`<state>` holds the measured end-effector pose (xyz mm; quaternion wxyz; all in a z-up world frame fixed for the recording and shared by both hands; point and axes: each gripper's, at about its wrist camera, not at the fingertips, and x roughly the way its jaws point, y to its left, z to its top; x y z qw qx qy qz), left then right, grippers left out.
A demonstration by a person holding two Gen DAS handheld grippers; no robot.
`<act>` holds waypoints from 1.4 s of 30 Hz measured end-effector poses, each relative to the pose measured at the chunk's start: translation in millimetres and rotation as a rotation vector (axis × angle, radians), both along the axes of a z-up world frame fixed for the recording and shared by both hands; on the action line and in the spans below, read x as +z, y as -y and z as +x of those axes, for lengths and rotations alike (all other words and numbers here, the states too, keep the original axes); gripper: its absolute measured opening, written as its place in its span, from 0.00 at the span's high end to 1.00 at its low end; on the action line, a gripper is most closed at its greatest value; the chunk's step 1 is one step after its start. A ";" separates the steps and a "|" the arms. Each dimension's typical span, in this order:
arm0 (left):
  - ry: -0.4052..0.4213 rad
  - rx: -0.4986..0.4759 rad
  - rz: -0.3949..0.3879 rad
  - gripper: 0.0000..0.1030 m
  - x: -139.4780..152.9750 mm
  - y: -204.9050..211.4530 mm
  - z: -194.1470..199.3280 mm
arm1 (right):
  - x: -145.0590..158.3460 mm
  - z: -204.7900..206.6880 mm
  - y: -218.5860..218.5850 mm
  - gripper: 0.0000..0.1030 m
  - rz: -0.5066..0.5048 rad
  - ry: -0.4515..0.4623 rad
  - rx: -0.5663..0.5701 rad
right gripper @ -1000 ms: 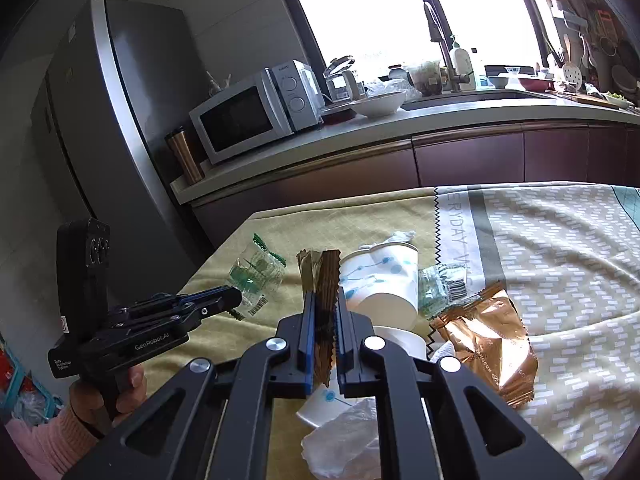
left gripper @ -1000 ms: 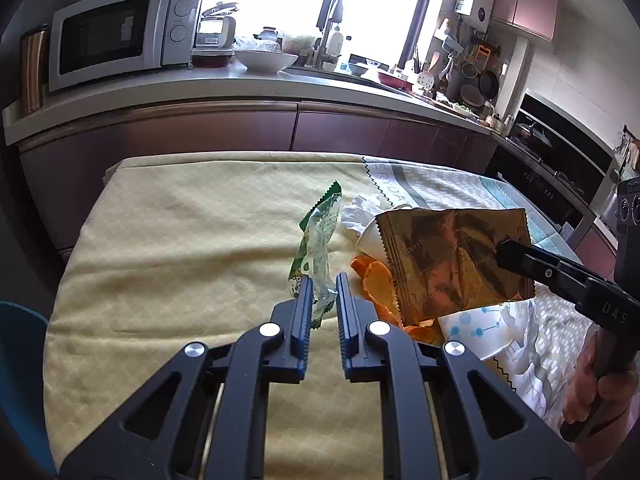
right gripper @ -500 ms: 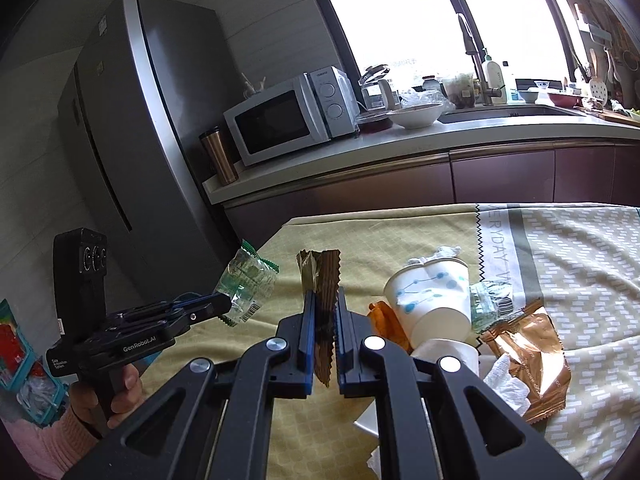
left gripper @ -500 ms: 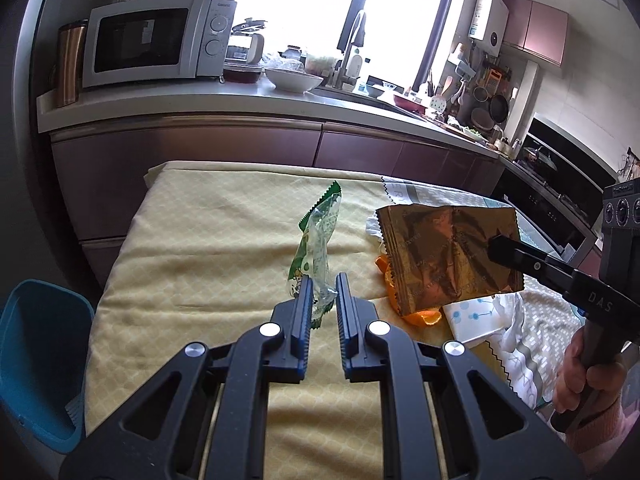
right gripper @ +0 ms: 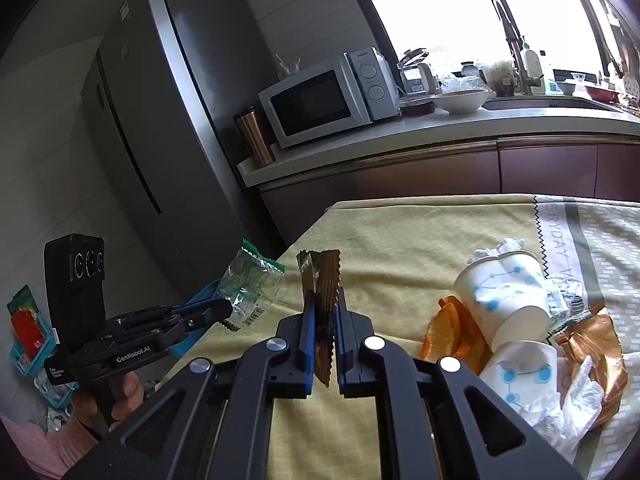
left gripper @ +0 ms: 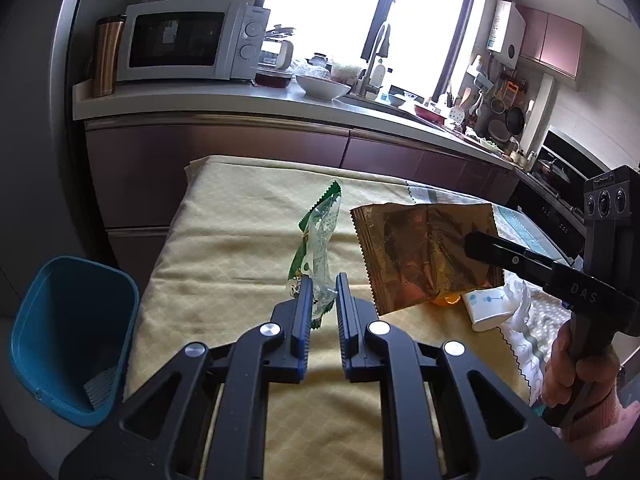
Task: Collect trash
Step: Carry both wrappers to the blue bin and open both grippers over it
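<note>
The left tool (left gripper: 322, 280) is closed on a clear and green wrapper (left gripper: 318, 240). The wrapper sticks up between its two blue pads and hangs in the air above the desk (left gripper: 224, 240). The right tool (right gripper: 323, 304) is closed on a flat brown and gold bag (right gripper: 320, 276). From the right wrist camera the bag shows edge on, standing up between the pads. From the left wrist camera its wide shiny face shows, lifted off the desk, with the right tool pinching its right side. A hand (left gripper: 568, 364) in a pink sleeve holds the handle of the right tool. Another hand (right gripper: 120, 396) holds the handle of the left tool.

The desk has a yellow cloth on it. More trash lies on the right part of the desk. There is a white paper cup (right gripper: 506, 300) with blue dots, lying tipped over. A second cup (right gripper: 520, 372) like it lies just below the first. Some orange peel (right gripper: 446, 332) lies beside the cups. A crumpled gold wrapper (right gripper: 596, 340) and white tissue paper (right gripper: 560, 412) lie near them.

A blue bin (left gripper: 68, 332) stands on the floor just beside the left edge of the desk. It is open at the top.

Behind the desk runs a kitchen worktop with a microwave (left gripper: 188, 46), a copper mug (left gripper: 106, 54) and a white bowl (left gripper: 322, 86). A tall grey fridge (right gripper: 168, 128) stands at the left.
</note>
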<state>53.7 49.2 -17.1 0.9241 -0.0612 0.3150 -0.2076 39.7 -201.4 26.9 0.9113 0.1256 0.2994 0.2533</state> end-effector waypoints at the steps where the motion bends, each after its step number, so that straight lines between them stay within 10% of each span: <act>1: 0.000 0.007 -0.001 0.88 -0.1 -3.8 0.2 | 0.4 1.2 -3.9 0.93 0.001 0.000 0.012; 42: -0.079 0.499 0.037 0.88 -31.4 -188.3 -10.0 | -12.4 83.4 -209.5 0.93 -0.010 -0.091 0.416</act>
